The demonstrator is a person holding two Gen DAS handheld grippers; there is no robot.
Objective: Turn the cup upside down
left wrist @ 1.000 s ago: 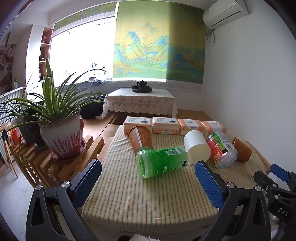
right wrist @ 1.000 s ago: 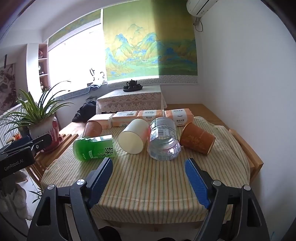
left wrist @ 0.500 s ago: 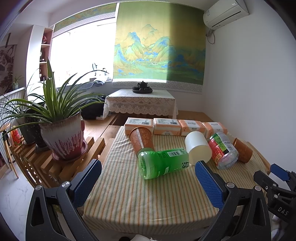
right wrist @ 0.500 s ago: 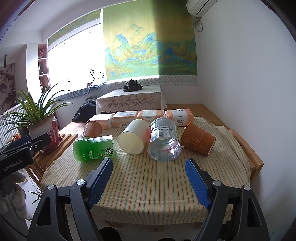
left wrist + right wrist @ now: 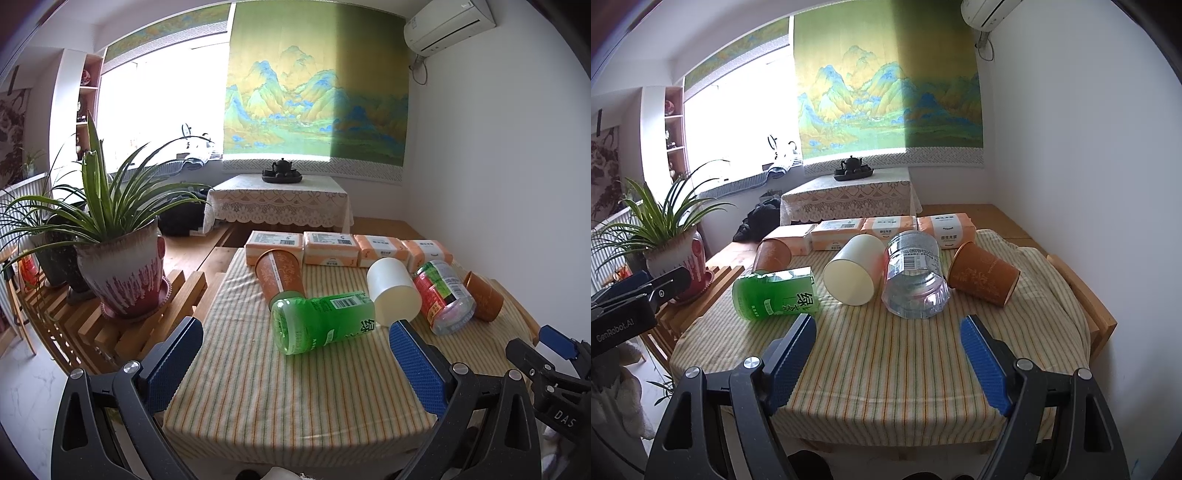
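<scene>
jaws on both our grippers, left gripper (image 5: pixel 295 363) and right gripper (image 5: pixel 888 349), gape wide and hold nothing. past them the white cup (image 5: pixel 854 274) lies on its side mid-table between green bottle (image 5: pixel 775 292) and clear bottle (image 5: pixel 915 281), mouth toward us, axis running near to far. we judge our right gripper nearer.

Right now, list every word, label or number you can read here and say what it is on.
"绿茶": green bottle label.
"DAS": right gripper's body, seen in the left wrist view.
"GenRobot.AI": left gripper's body, seen in the right wrist view.
Tissue packs, clear bottle label and brown cup print: too small to read.
</scene>
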